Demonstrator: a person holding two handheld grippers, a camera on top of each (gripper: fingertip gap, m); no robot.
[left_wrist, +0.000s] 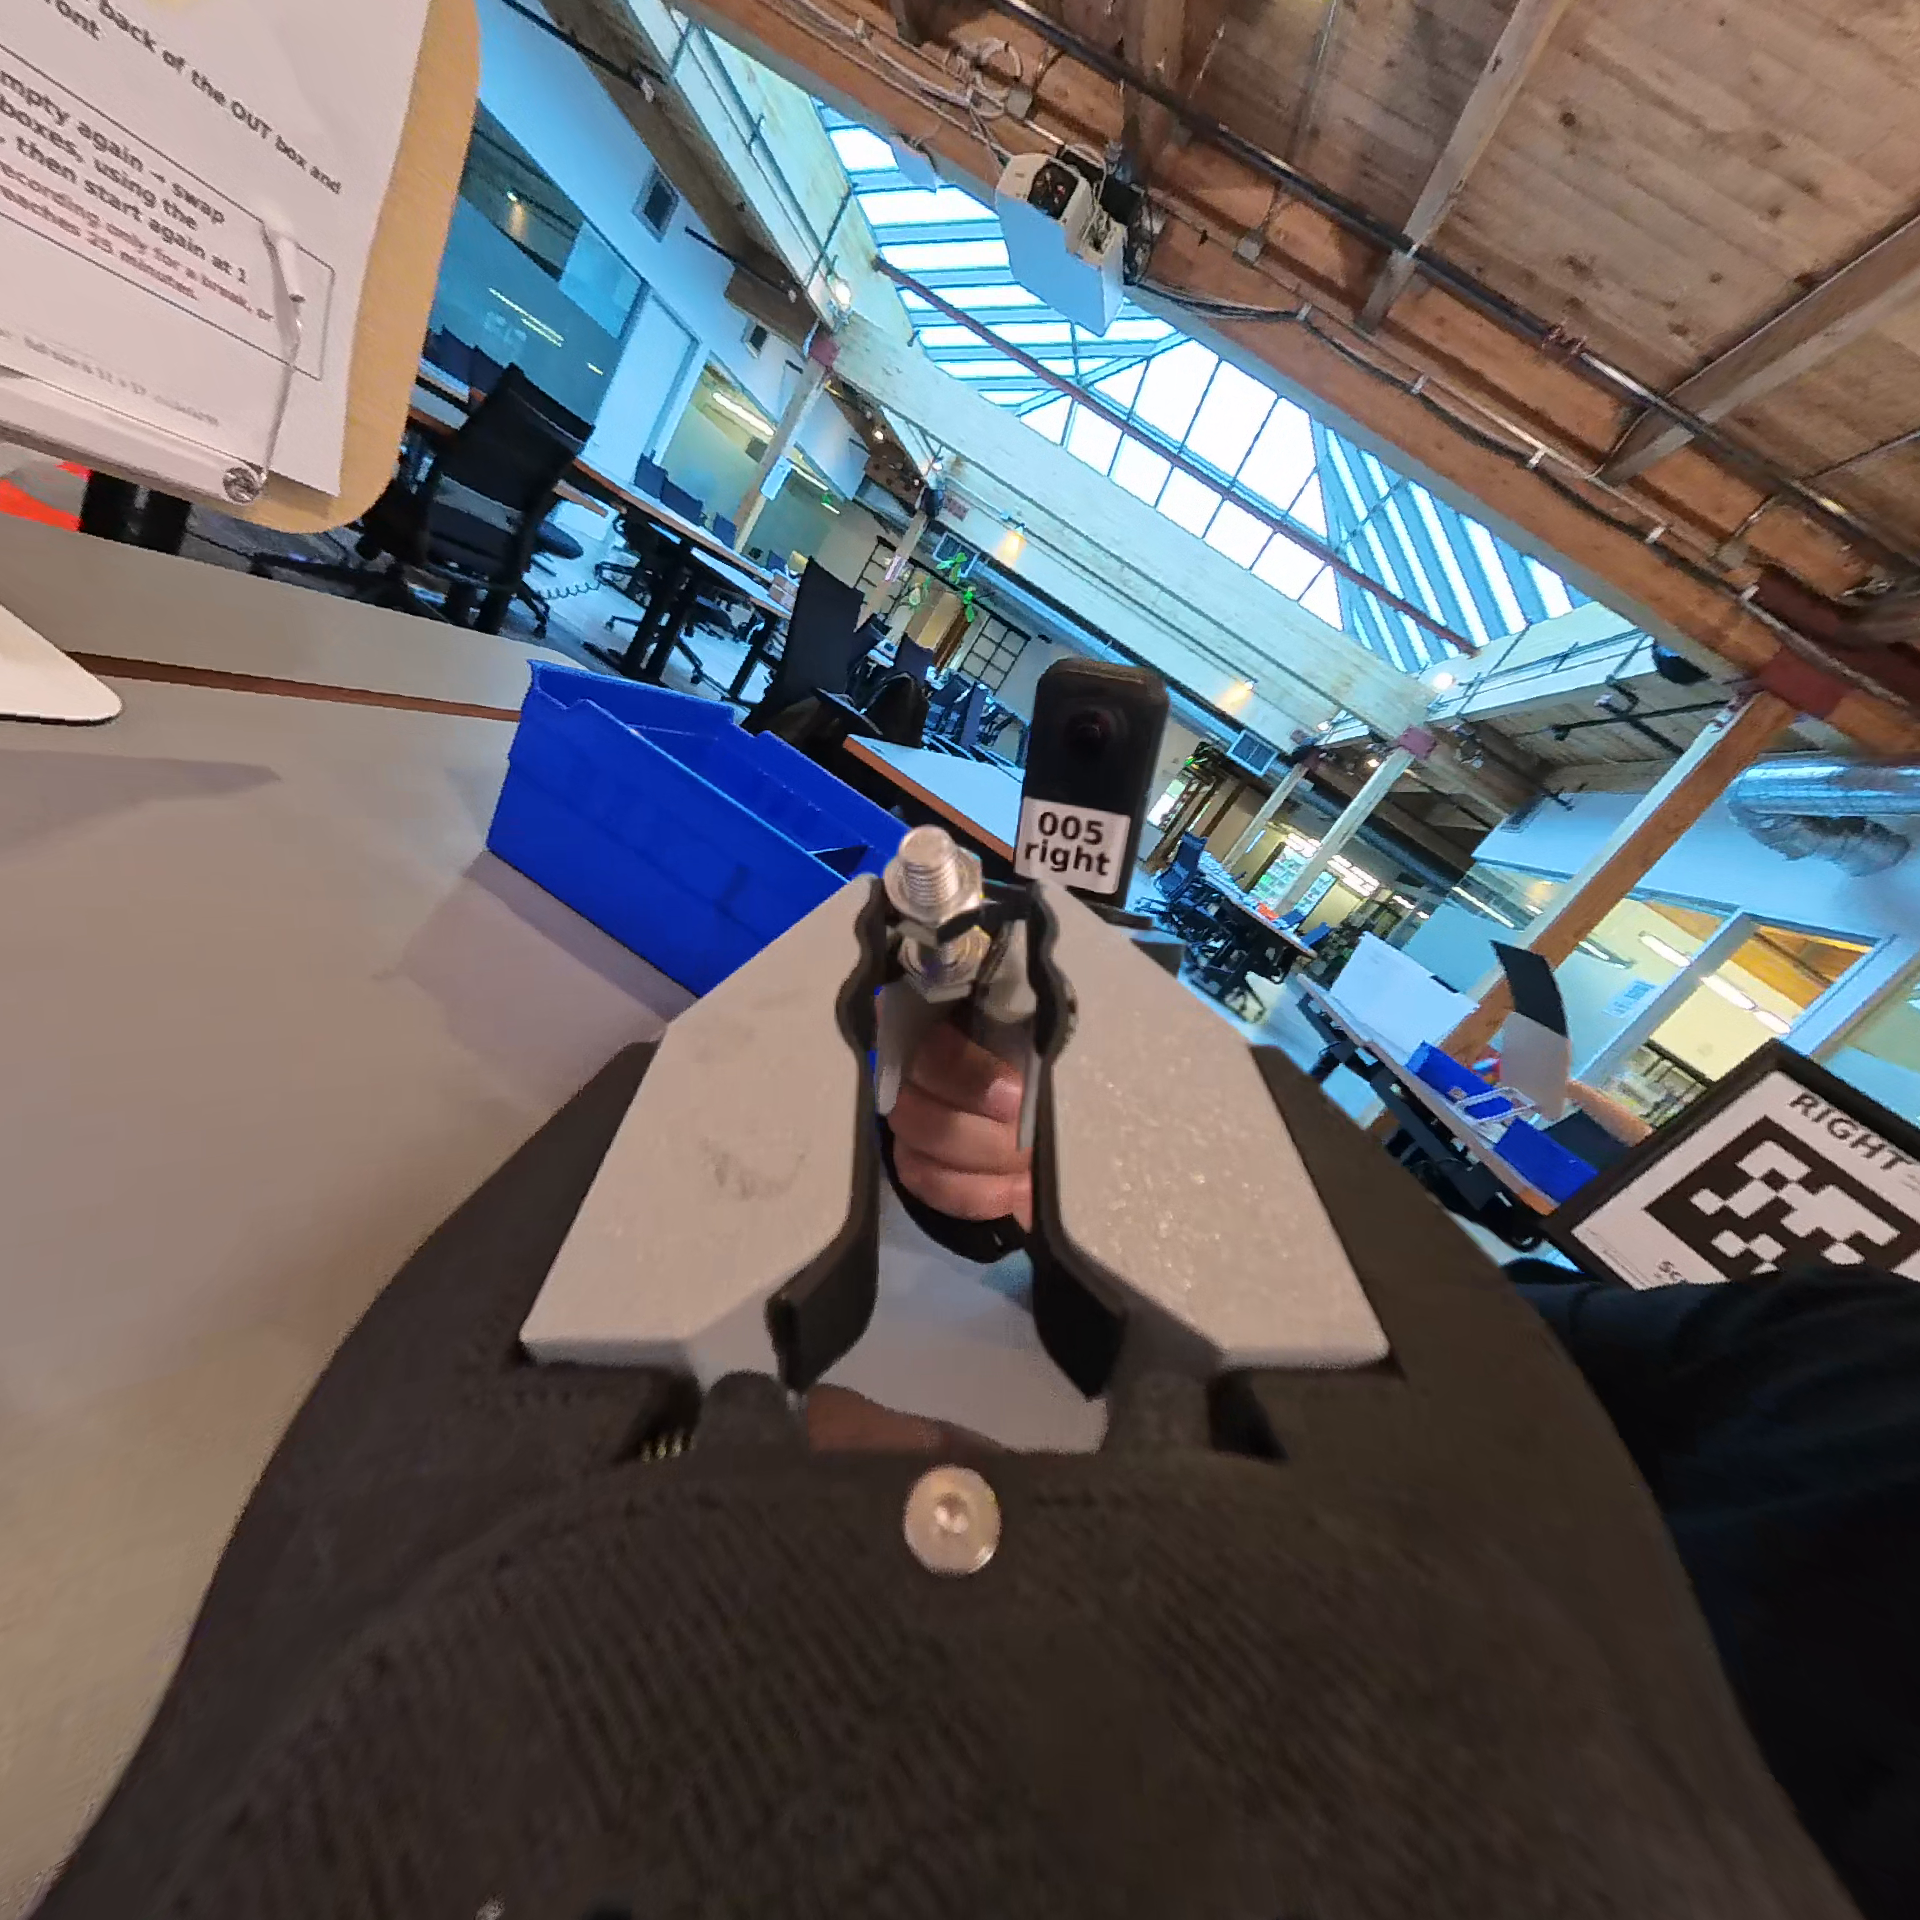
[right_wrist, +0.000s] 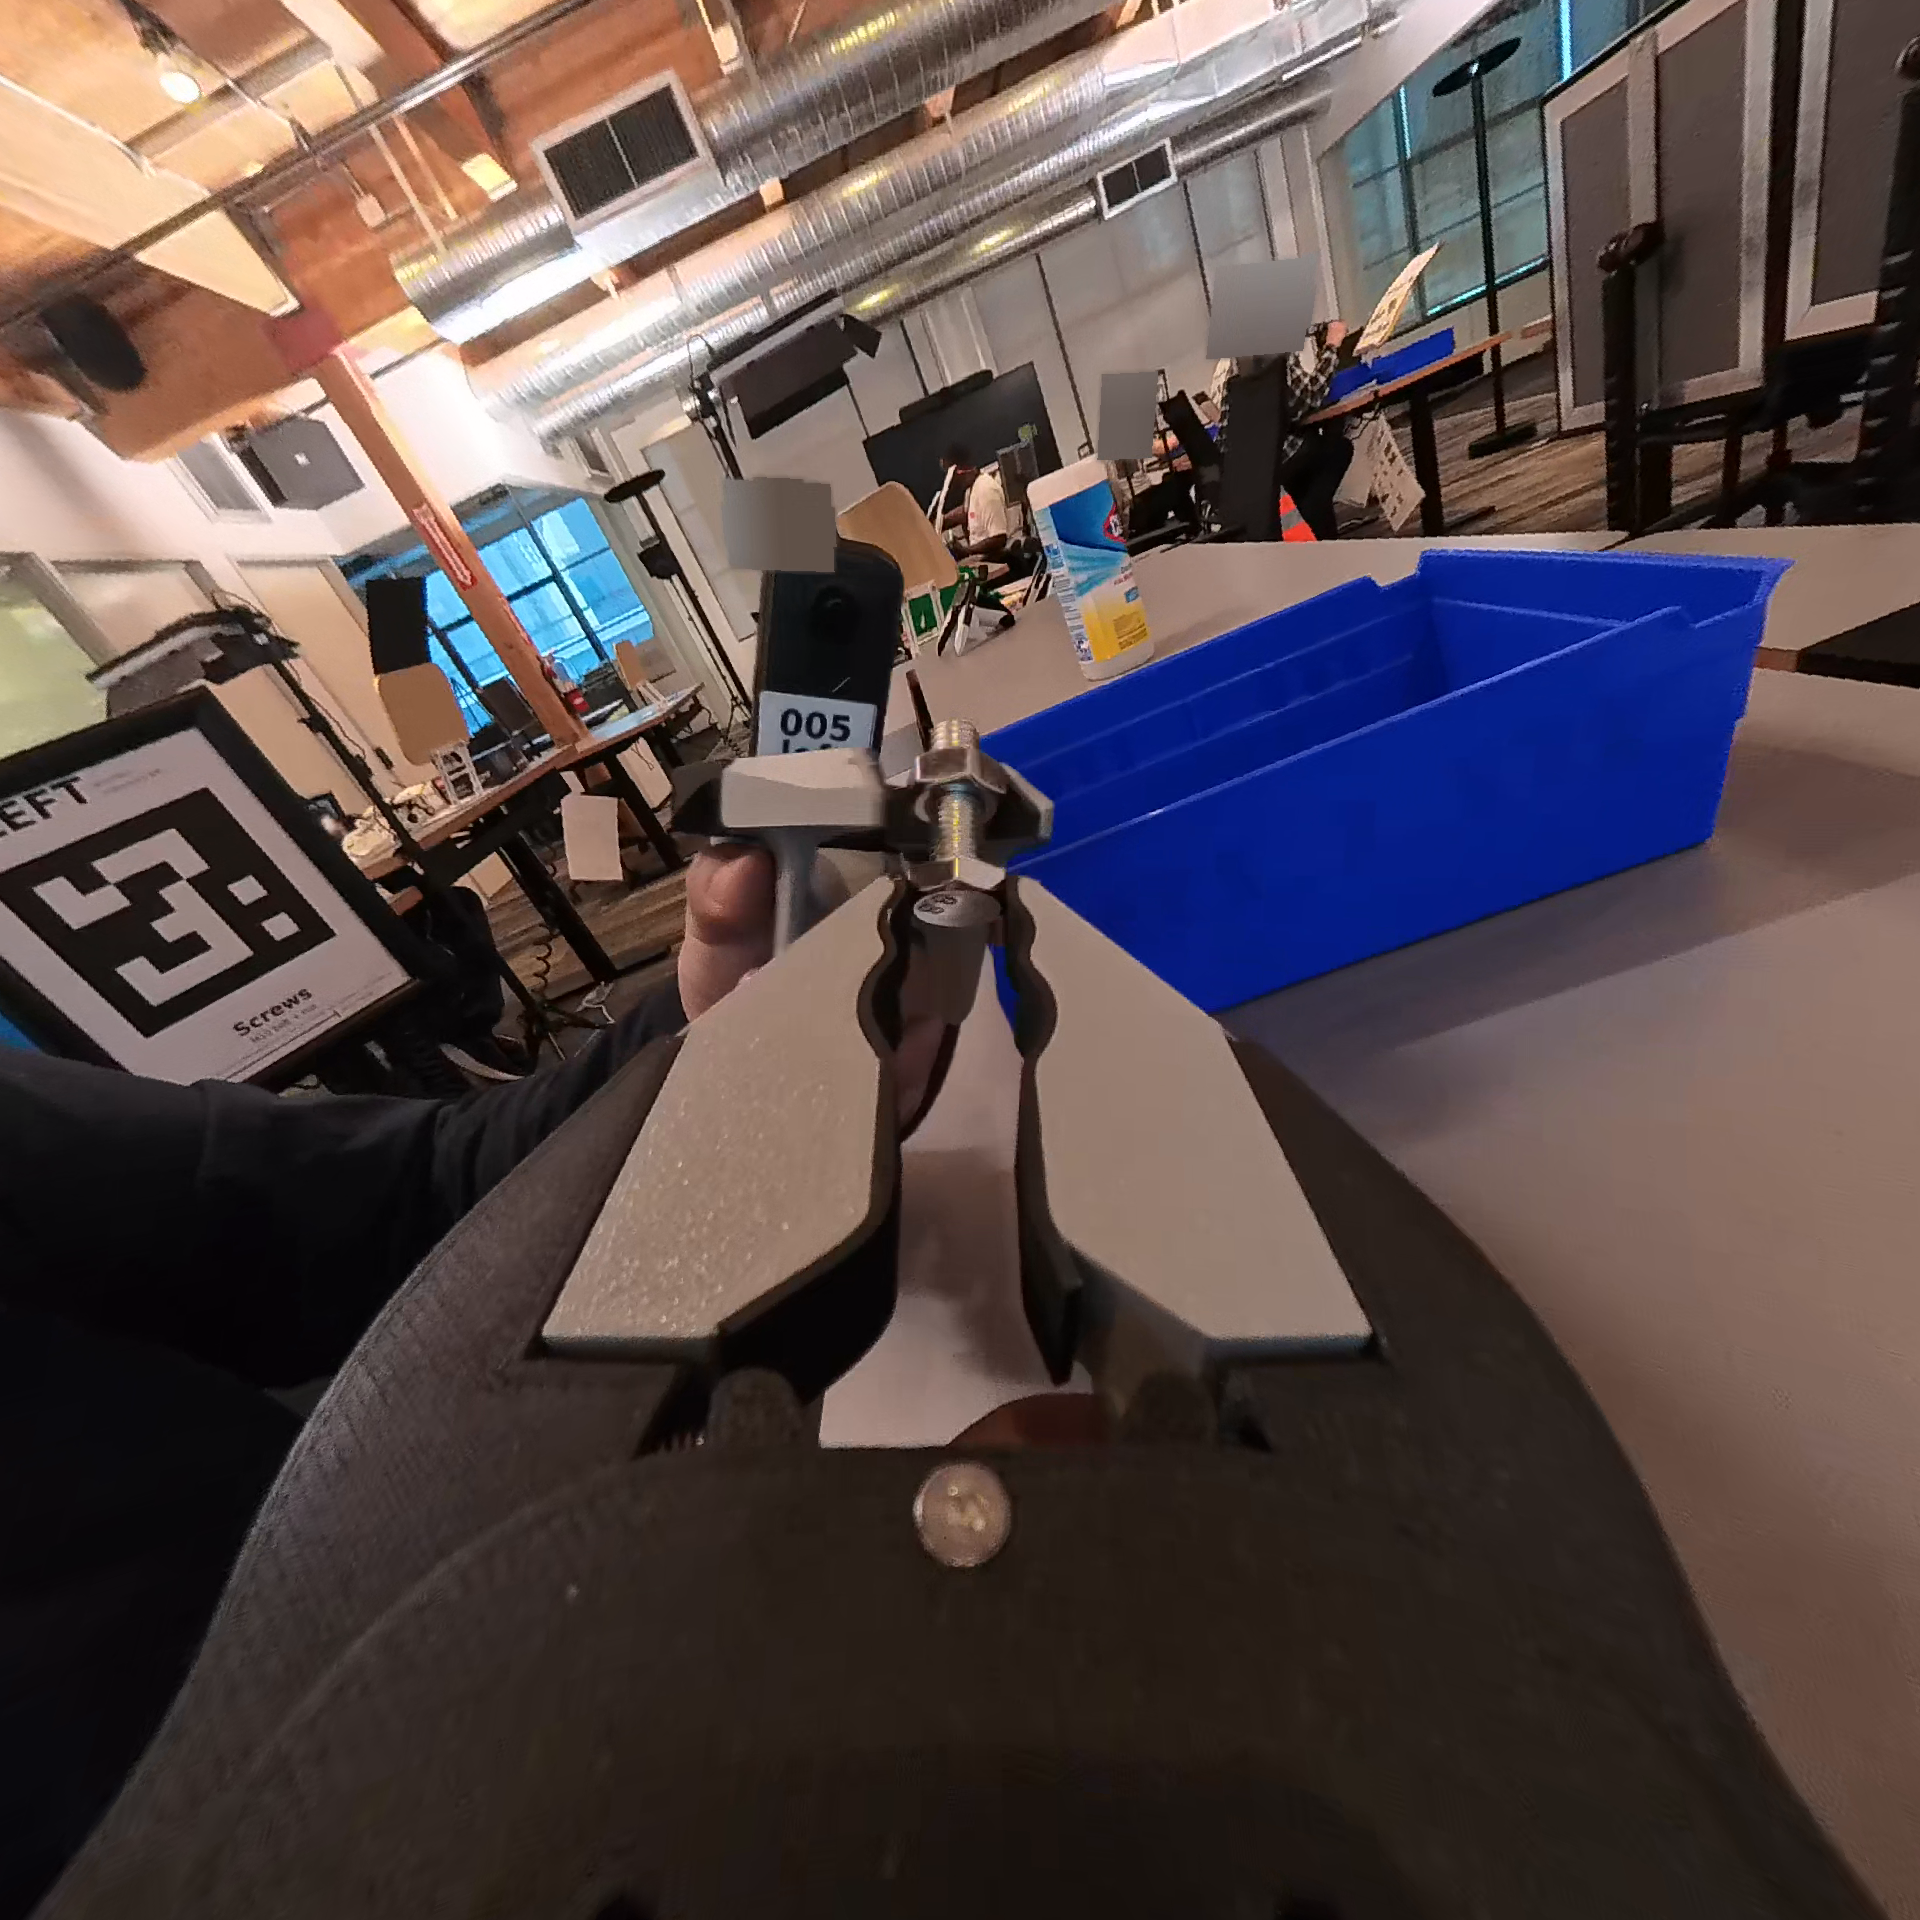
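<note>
**Bolt and nut held between two grippers above the tabletop**

Bolt (right_wrist: 951, 816) of bright threaded steel sat upright in the air over the grey tabletop (right_wrist: 1558, 1143), its head (right_wrist: 948, 906) low and its threaded end pointing up. It looked small, stiff, fairly light, and slick on its plated faces; the hex flats seemed the surest places to grip. The right gripper (right_wrist: 951, 925) was pinched on the bolt's head end. The left gripper (left_wrist: 951, 940) was closed on the nut (left_wrist: 930, 914) threaded on the shank, so the two met at right angles, tips almost touching. A hand (left_wrist: 961, 1132) showed behind. Just beyond stood a blue bin (right_wrist: 1403, 769), and farther back a wipes canister (right_wrist: 1091, 571).
</note>
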